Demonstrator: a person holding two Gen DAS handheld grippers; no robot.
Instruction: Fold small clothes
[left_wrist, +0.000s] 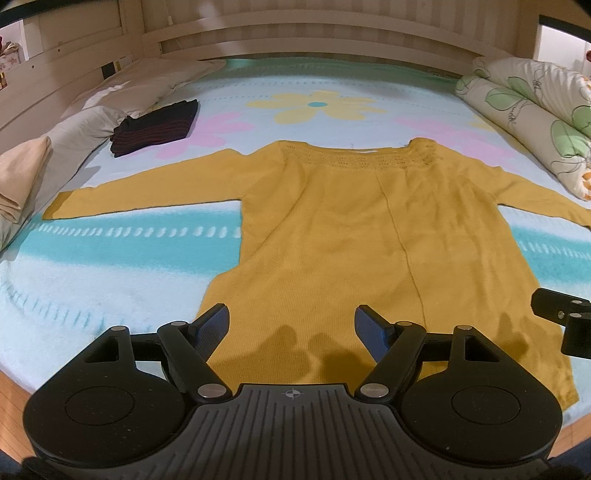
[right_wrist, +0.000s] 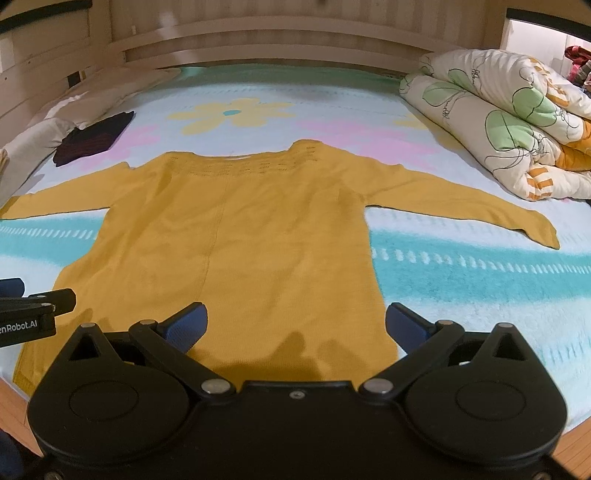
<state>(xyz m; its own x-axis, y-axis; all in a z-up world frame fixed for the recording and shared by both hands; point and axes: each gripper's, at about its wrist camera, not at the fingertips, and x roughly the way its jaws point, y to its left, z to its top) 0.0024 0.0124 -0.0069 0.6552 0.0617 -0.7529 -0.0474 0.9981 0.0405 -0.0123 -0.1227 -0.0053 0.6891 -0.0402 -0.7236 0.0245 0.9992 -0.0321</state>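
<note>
Fingers (left_wrist: 216, 325) on your left gripper (left_wrist: 291, 325) stand spread with nothing between them, and the right gripper (right_wrist: 295, 325) hangs just as released, both tilted down over the hem of the mustard sweater (left_wrist: 369, 229).

That sweater lies flat on the bed (left_wrist: 110, 266), neckline towards the headboard (left_wrist: 295, 37), hem towards you, both sleeves stretched straight out to the sides. It looks smoothed already, so the step in hand is, by my reading, the first fold.

Start with a sleeve. Take the left sleeve (left_wrist: 140, 192) near its cuff, pinching only that layer, and carry it low across the chest so the knit does not drag the body askew. Do the same with the right sleeve (right_wrist: 461, 206). Keep the other gripper ready to pin the shoulder while one sleeve travels, since loose knit like this probably stretches and slides on the fleecy blanket.

After that, grip the two hem corners together, one per gripper, and lift them evenly towards the neckline. Uneven height would likely skew the fold line.

Watch your clearances: a folded dark garment (left_wrist: 155, 125) sits near the far left pillow (left_wrist: 74, 129), well apart from the sleeve, and a rolled flowered quilt (right_wrist: 498, 122) lies near the right sleeve's end. Neither touches the sweater.
</note>
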